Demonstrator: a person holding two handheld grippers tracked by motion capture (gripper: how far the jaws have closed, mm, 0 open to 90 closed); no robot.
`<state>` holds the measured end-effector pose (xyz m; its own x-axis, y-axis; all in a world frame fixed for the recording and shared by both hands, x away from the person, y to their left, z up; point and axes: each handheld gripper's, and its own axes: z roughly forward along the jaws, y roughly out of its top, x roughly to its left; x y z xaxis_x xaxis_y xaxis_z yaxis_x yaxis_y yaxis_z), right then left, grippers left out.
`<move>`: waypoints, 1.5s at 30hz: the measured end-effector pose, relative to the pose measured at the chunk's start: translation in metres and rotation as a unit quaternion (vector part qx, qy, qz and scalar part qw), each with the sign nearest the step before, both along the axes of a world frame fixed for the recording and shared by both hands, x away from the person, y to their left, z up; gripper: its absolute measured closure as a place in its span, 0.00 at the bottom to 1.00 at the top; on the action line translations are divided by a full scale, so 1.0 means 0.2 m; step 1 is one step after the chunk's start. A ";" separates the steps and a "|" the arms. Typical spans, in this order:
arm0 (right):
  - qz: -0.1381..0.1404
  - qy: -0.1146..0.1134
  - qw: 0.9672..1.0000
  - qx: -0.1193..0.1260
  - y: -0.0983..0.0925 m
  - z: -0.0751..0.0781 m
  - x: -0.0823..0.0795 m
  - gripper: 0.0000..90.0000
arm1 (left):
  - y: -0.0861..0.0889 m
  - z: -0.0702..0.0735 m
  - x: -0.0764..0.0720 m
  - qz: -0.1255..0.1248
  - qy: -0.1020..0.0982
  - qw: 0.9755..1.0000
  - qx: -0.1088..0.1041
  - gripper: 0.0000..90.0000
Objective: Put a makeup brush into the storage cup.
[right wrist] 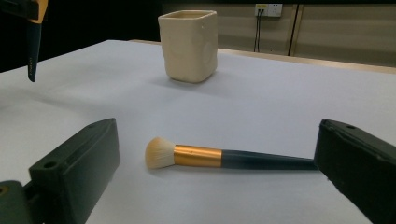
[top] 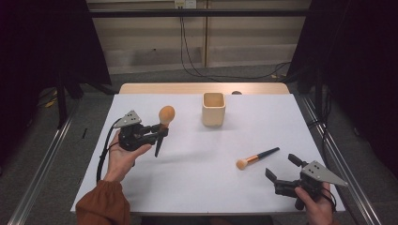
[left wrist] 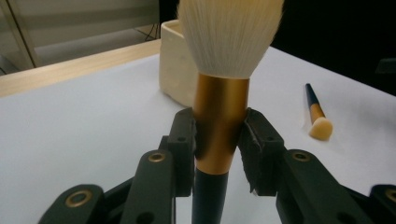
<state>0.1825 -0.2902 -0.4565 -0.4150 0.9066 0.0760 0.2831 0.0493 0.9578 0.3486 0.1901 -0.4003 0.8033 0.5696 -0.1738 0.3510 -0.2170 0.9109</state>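
My left gripper [top: 161, 131] is shut on a large makeup brush [top: 163, 126] and holds it upright above the white table, bristles up and dark handle down. In the left gripper view both jaws clamp the large brush's gold ferrule [left wrist: 218, 122]. A smaller makeup brush [top: 256, 157] lies flat on the table right of centre. My right gripper [top: 282, 167] stands open just in front of it; in the right gripper view the smaller brush [right wrist: 219, 157] lies between and beyond the two jaws. A cream square cup [top: 213, 109] stands upright at the back centre.
The white table cover [top: 197, 178] ends at a wooden strip [top: 202, 88] behind the cup. Metal rails [top: 42, 164] run along the floor on both sides. Dark curtains hang left and right, and cables trail across the floor behind the table.
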 end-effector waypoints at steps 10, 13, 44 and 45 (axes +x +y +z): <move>-0.001 -0.001 1.000 0.003 0.00 0.00 0.00 0.00 | -0.05 0.05 0.02 0.002 -0.008 1.000 -0.015 0.75; 0.000 0.000 1.000 0.003 0.00 0.00 0.00 0.00 | -0.07 0.07 0.03 -0.001 -0.013 1.000 -0.015 0.75; 0.002 -0.004 1.000 0.007 0.00 0.00 -0.01 0.00 | -0.30 0.20 0.14 -0.025 -0.034 0.998 -0.035 0.75; 0.001 -0.004 1.000 0.008 0.00 0.00 -0.01 0.00 | -0.32 0.20 0.15 -0.027 -0.035 0.998 -0.036 0.75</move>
<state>0.1806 -0.2911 -0.4560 -0.4182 0.9043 0.0864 0.2753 0.0355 0.9607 0.3777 0.1270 -0.3603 0.8438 0.5138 -0.1548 0.2757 -0.1676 0.9465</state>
